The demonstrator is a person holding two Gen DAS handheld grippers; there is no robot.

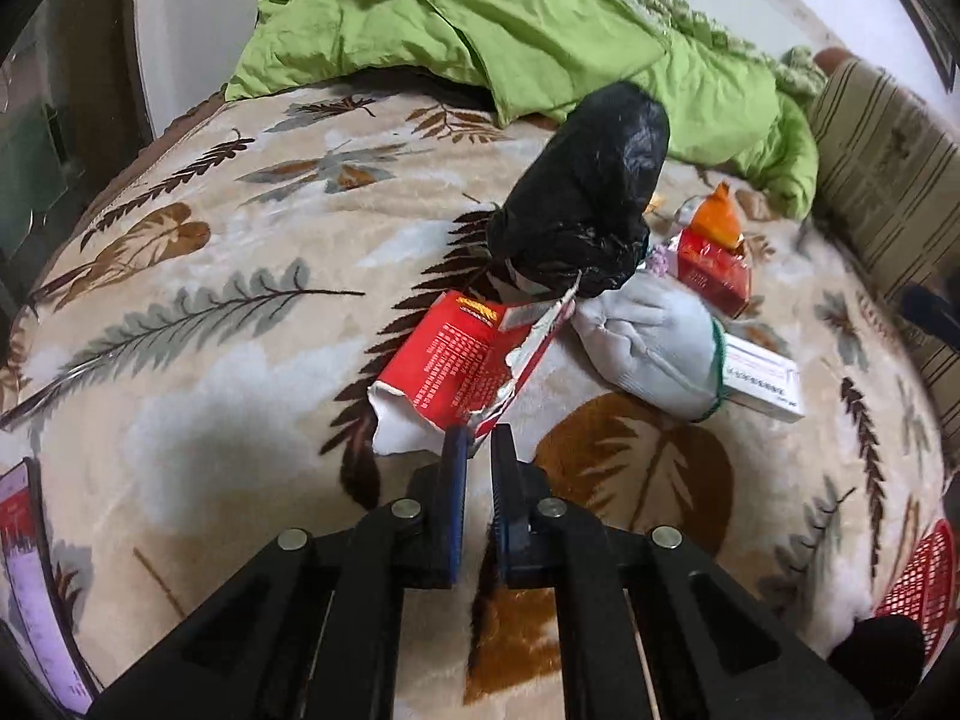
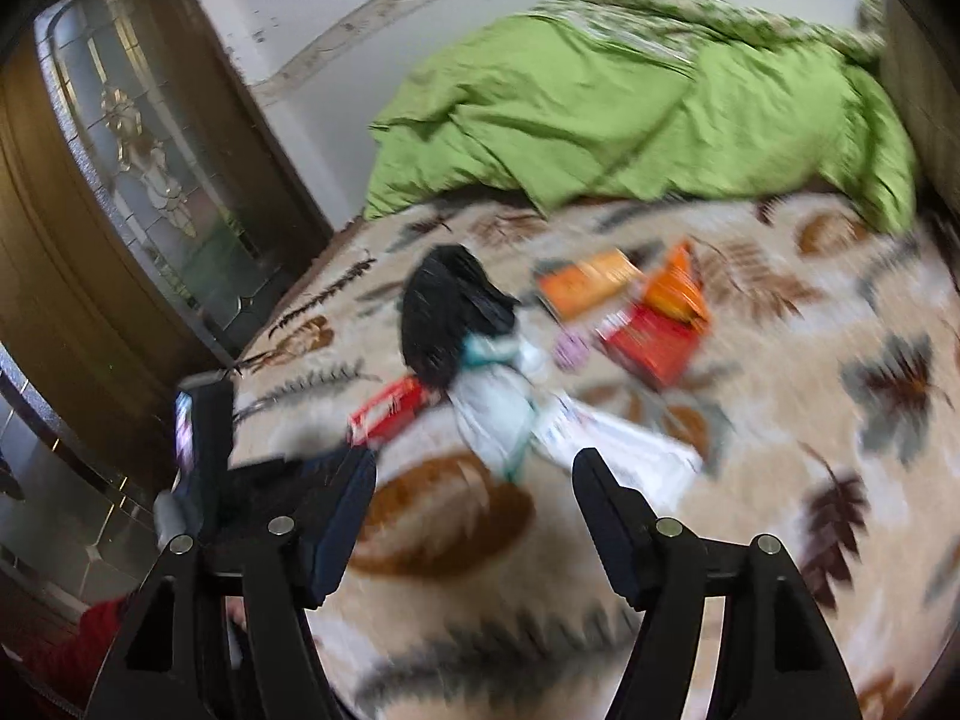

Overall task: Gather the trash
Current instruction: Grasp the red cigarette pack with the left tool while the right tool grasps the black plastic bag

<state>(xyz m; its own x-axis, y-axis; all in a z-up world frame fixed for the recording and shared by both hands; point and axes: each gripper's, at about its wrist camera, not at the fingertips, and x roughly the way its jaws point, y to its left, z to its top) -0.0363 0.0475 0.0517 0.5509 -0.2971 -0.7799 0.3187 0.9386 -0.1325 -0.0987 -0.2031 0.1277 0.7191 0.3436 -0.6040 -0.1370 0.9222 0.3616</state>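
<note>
On the bed, a leaf-print blanket (image 1: 198, 312) carries a cluster of trash. The left gripper (image 1: 478, 441) has its fingers (image 1: 455, 468) nearly closed on the torn near edge of a red carton (image 1: 444, 366); a narrow gap shows between them, with the carton's ripped white flap at the tips. The carton lies flat, open end toward the camera. Just beyond it stands a black bag (image 1: 588, 186), tilted, its knotted end touching the carton's far corner. A white glove (image 1: 648, 348) with a green cuff lies against the bag's base and over 1 end of a white box (image 1: 762, 381). A second red pack (image 1: 714, 273) lies behind the glove, with an orange wrapper (image 1: 720, 216) touching it. A green duvet (image 1: 540, 30) is heaped at the far side of the bed. A red basket (image 1: 921, 588) shows at the right edge.

The right wrist view is motion-blurred. The right gripper (image 2: 474, 480) is wide open and holds nothing; its fingers (image 2: 606, 510) hover above the blanket, near the glove and the white box. A glazed wooden door (image 2: 120, 180) stands to the left.
</note>
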